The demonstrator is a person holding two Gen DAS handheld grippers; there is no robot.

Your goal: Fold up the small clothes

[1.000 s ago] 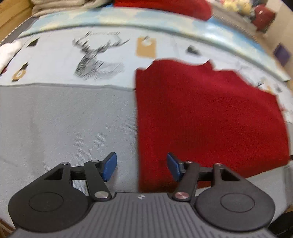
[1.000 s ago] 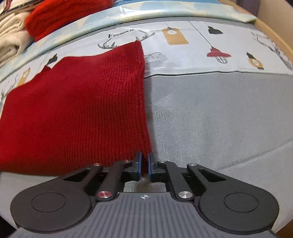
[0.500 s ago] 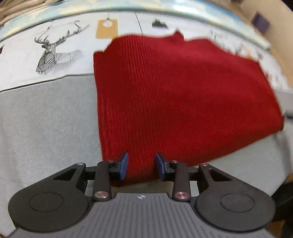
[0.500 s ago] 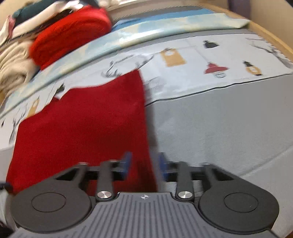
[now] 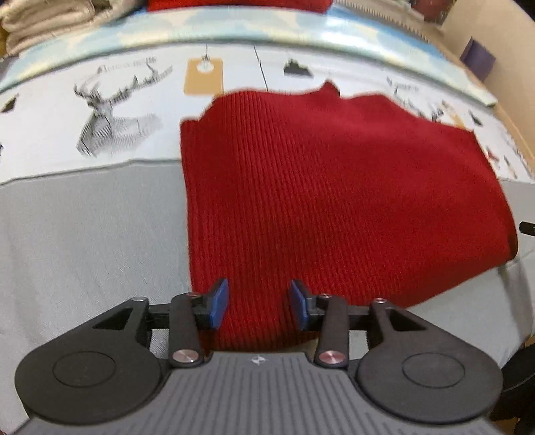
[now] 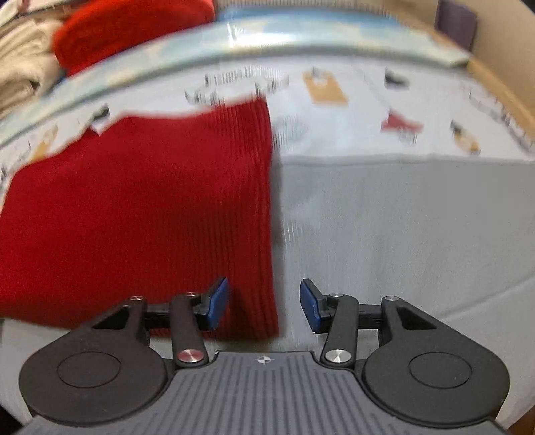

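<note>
I count one red knit (image 5: 334,200) spread flat on the bed (image 5: 83,234), plus one red bundle (image 6: 133,30) and one beige stack (image 6: 23,77) at its far edge.

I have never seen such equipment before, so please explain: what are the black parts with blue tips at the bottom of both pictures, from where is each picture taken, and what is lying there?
The black parts are two hand-held grippers; a person carries one in each hand. Each has a small camera looking forward along its two fingers, so one picture comes from the left gripper and the other from the right gripper. The blue tips are the finger pads.

Both cameras see the same red knitted garment, lying flat on a bedcover that is grey with a printed band of deer and tags. Folded clothes are stacked further back.

Both grippers are open and hold nothing. The left one is over the garment's near edge, the right one at its near right corner.
</note>
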